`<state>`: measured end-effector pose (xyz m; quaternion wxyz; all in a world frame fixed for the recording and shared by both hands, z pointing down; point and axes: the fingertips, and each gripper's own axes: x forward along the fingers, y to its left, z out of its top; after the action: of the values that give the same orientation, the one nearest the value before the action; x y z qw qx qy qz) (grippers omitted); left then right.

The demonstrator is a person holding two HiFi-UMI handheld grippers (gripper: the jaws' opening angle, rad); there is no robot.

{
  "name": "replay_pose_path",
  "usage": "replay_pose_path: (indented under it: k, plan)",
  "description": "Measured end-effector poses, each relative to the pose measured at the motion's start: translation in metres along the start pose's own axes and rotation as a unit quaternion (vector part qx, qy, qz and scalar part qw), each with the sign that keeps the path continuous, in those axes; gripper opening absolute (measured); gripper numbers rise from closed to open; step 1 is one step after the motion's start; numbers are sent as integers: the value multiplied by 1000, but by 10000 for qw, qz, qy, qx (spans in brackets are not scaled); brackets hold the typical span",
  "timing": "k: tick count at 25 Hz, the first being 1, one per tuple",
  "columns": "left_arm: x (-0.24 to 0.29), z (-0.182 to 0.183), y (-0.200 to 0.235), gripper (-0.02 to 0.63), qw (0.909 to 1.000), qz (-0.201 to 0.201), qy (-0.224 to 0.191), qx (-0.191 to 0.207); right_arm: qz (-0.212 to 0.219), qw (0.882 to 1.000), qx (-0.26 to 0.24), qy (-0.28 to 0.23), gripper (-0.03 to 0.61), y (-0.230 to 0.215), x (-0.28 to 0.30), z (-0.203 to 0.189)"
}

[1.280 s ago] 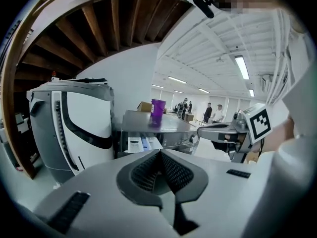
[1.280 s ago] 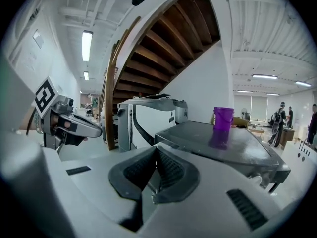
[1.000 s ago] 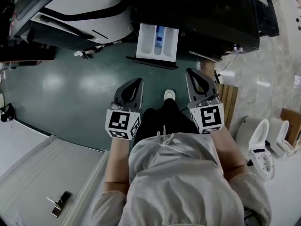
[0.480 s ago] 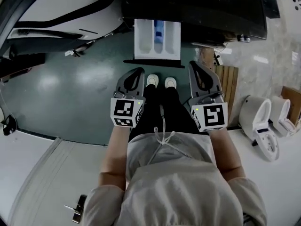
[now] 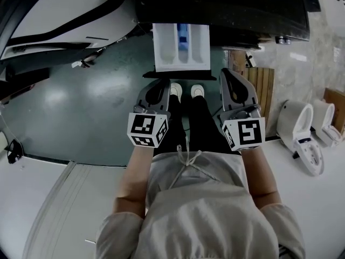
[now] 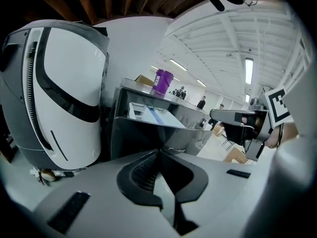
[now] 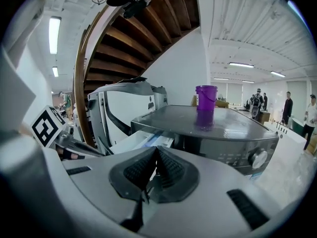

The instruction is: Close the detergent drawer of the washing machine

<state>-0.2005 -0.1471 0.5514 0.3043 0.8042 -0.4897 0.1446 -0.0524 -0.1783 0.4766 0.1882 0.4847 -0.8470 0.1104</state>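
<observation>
The white detergent drawer (image 5: 180,46) stands pulled out from the dark washing machine (image 5: 232,4), showing a blue insert in its middle. Both grippers hang just short of the drawer's dark front panel. My left gripper (image 5: 161,83) is shut and holds nothing; it is below the drawer's left corner. My right gripper (image 5: 229,72) is also shut and empty, off the drawer's right side. In the left gripper view the drawer (image 6: 147,114) juts out above my left gripper (image 6: 159,151). The right gripper view shows the drawer (image 7: 142,142) just beyond my right gripper (image 7: 156,150).
A big white and grey appliance (image 5: 59,15) stands left of the washer. A purple cup (image 7: 206,98) sits on the washer's top. A wooden slat panel (image 5: 264,90) and white toilets (image 5: 302,136) are at the right. The person's shoes (image 5: 196,91) are below the drawer.
The person has stepped nearer the washer. Both grippers have moved up towards the drawer front and stayed shut. The drawer remains pulled out.
</observation>
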Motion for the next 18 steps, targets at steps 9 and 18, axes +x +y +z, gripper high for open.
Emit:
replay_pose_path:
  k: [9, 18]
  plan:
    - [14, 16, 7, 18, 9999, -93, -98, 2, 38, 10000, 48, -23, 6, -2, 5, 9]
    - [43, 41, 20, 18, 9999, 78, 26, 124, -6, 10000, -2, -53, 6, -12, 16, 15]
